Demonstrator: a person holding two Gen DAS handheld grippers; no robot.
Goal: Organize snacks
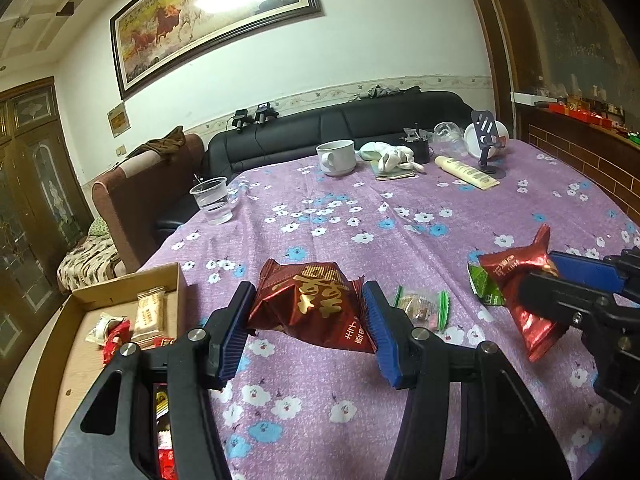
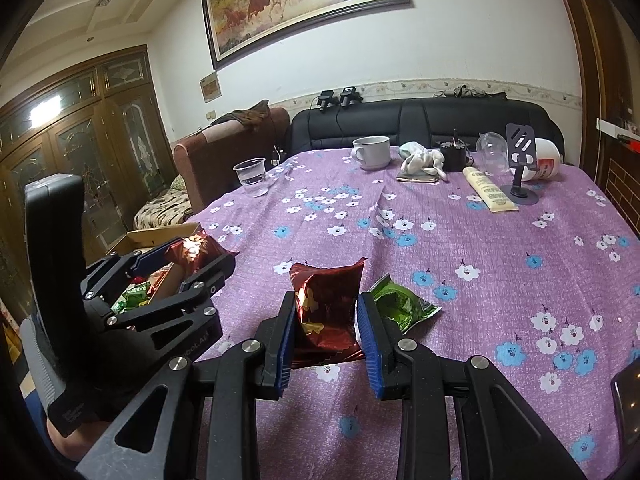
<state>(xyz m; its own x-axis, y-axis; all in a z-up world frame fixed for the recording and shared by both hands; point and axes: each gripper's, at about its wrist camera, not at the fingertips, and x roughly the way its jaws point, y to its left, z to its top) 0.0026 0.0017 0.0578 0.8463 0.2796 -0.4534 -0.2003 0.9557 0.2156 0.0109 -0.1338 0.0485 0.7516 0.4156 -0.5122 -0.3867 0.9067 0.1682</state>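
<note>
Two red snack packets (image 1: 312, 308) (image 2: 326, 312) sit clamped, one in each tongs (image 1: 308, 320) (image 2: 326, 330)

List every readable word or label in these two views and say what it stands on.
"…bot.AI", start hidden: body of the black left gripper.
Gold Chinese characters on its shiny red foil snack packet: too crumpled to read.
Print on the cream tube, white jar, framed horse painting: blurred.

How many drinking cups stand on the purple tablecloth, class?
3: a clear plastic cup near the left edge, a white mug at the far side, and a clear cup lying by the phone stand. Others may be hidden.
</note>
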